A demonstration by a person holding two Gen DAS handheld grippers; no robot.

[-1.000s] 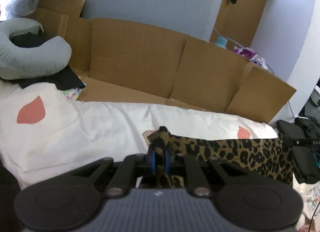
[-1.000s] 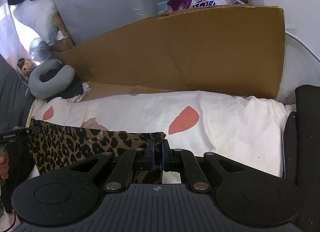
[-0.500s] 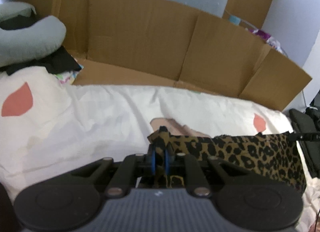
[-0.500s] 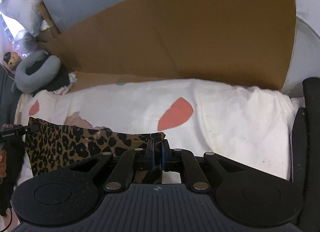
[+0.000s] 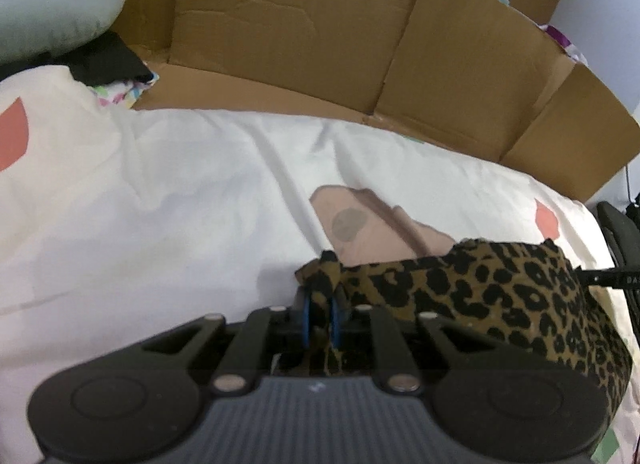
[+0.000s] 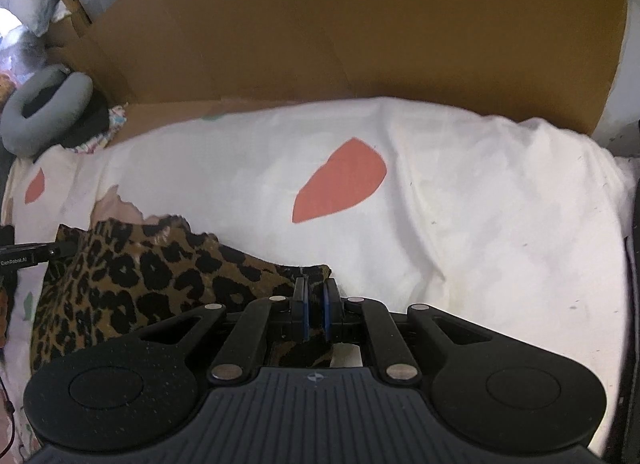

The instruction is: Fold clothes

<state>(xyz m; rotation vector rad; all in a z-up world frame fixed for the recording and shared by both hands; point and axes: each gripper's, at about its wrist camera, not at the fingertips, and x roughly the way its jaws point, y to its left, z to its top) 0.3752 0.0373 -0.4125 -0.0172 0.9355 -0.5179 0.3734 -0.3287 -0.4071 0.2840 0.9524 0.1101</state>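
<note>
The garment (image 5: 500, 296) lies on the sheet (image 5: 180, 203), cardboard (image 5: 300, 35) standing behind.

Leopard cloth (image 6: 132, 276) in R tool (image 6: 315, 306) (pinched)

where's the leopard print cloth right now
The leopard print cloth stretches between the left gripper and the right gripper, just above the white bedsheet.

Leopard-print garment (image 5: 500, 296) — brown with black spots — stretched in a band just above the white bedding.
</note>
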